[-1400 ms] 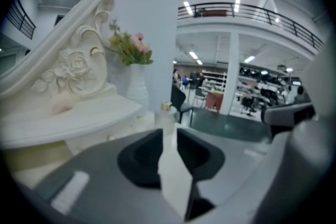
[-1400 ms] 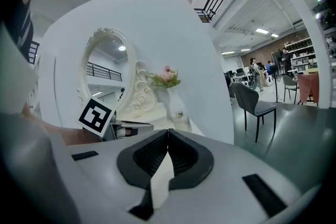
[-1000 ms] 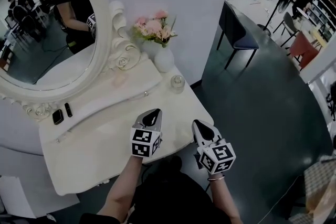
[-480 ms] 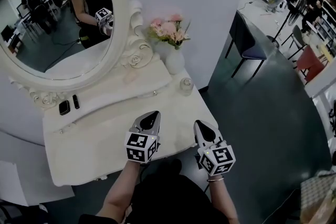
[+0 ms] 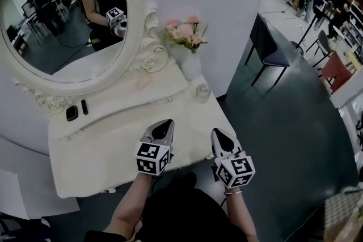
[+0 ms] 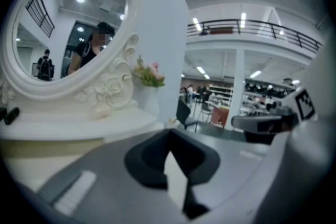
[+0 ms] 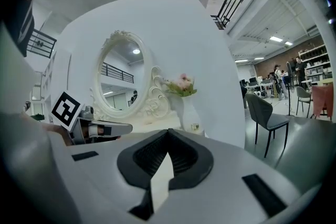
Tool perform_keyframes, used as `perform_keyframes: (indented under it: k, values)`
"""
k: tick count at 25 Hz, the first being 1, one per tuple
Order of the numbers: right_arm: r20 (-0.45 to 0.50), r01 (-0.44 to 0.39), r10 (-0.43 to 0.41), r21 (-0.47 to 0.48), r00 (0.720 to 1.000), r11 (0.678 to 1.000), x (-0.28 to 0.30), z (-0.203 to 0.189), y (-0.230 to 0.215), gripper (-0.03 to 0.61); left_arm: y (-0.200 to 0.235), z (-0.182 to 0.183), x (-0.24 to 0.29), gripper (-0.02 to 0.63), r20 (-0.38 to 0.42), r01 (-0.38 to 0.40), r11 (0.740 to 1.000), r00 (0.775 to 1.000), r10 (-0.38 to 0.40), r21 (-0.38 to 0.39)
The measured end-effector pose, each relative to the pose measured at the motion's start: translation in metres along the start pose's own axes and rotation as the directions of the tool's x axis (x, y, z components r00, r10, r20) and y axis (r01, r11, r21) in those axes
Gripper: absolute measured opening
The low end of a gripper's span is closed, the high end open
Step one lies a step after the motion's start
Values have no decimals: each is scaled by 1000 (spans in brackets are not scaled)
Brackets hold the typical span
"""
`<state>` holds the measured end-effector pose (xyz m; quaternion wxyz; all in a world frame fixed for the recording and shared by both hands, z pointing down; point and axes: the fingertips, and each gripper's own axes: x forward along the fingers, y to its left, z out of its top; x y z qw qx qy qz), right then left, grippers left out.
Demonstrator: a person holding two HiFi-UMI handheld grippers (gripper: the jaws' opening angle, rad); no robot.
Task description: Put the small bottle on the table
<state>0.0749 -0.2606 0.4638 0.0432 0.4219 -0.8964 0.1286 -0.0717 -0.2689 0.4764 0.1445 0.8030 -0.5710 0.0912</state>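
Observation:
A small clear glass bottle (image 5: 202, 90) stands on the right end of the white vanity table (image 5: 108, 150), next to the flower vase (image 5: 190, 65). It shows tiny in the right gripper view (image 7: 195, 127), beyond the jaws. My left gripper (image 5: 165, 122) hovers over the table's front part, jaws shut with nothing in them; in its own view (image 6: 169, 136) the tips meet. My right gripper (image 5: 218, 132) is beside it near the table's front right corner, also shut and empty (image 7: 168, 134). The bottle stands well beyond both grippers.
A big oval mirror (image 5: 62, 14) in an ornate white frame rises behind a raised shelf (image 5: 130, 96). Two small black items (image 5: 71, 113) lie on the shelf's left end. A dark chair (image 5: 266, 45) stands on the dark floor to the right.
The head view has shifted, so the table and mirror sit further right and higher in the frame. Both grippers stay side by side over the table's front, still shut.

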Motion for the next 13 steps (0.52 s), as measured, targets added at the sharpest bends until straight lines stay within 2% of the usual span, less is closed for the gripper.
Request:
perform_keyframes:
  k: [13]
  values:
    - [9, -19, 19, 1, 1000, 1000, 5, 2, 4, 5, 4, -2, -3, 8, 4, -3, 1000, 1000, 3, -18]
